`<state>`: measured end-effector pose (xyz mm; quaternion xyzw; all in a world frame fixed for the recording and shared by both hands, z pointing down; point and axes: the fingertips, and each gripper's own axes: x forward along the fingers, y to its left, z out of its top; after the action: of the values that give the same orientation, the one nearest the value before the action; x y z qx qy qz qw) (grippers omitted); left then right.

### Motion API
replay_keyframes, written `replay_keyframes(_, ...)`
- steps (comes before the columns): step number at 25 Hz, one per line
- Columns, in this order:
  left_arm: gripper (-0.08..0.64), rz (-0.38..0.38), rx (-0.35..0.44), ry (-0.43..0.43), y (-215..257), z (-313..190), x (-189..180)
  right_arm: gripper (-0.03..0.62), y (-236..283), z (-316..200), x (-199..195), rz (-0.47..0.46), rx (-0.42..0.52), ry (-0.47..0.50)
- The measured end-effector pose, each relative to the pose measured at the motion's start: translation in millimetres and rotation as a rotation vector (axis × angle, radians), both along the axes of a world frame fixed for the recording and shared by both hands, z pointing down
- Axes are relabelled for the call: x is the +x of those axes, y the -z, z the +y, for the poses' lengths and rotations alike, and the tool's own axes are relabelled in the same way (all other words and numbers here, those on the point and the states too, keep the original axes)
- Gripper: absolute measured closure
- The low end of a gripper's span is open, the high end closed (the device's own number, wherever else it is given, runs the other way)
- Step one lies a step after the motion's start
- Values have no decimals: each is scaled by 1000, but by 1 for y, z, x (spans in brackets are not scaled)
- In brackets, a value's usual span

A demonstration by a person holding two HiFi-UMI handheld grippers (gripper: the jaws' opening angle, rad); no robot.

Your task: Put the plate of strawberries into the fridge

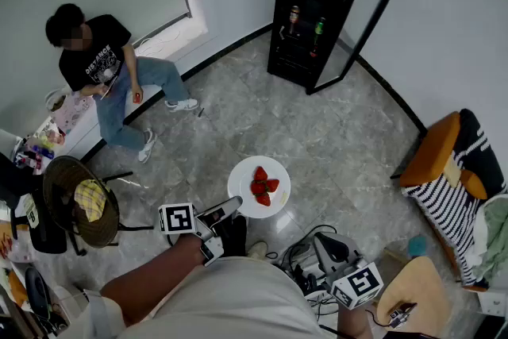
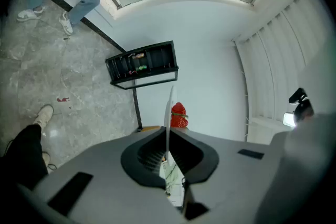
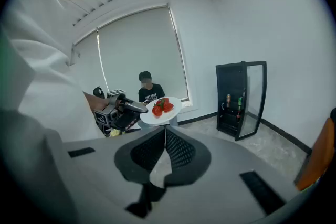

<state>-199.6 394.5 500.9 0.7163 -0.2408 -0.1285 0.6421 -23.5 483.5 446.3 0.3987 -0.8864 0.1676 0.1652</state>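
1. White plate (image 1: 242, 185) of strawberries (image 1: 263, 187) is hanging in the air over the grey stone floor (image 1: 333, 131), well apart from the fridge. Your left gripper (image 1: 230, 207) is pinching its near rim, jaws pressing on the thin edge.
2. Your right gripper (image 1: 324, 248) is idling low at your right side, jaws pressed together on nothing.
3. By my reading, you are carrying: the pick-up is done, and the walk to the black fridge (image 1: 311, 10) is the step in hand.
4. Its glass door (image 1: 367, 21) is standing wide open, with bottles (image 1: 306, 21) sitting on an upper shelf, so no door-pull is waiting for you.
5. Next, you are needing to close the gap with the plate level, since the berries are lying loose. Then you are aiming for a free shelf below the bottles.
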Motion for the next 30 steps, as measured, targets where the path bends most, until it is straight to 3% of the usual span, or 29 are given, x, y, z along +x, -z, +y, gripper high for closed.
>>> replay_keyframes(10,538,27,18,-29,-6,-118,-2,574,17,-118,-21,57,-1,19)
replay_keyframes(18,538,45,27,-72,-10,-197,-4,567,26,-200,-50,15,-7,36)
replay_keyframes(20,538,50,19,-67,-12,-211,-2,500,28,-213,-53,26,2,34)
replay_keyframes(21,538,53,17,-64,-14,-217,-1,451,29,-219,-52,37,9,35)
replay_keyframes(22,538,55,15,-60,-15,-224,1,442,29,-227,-50,51,16,36)
replay_keyframes(30,538,30,-8,18,-29,-301,35,442,18,-307,0,64,46,74)
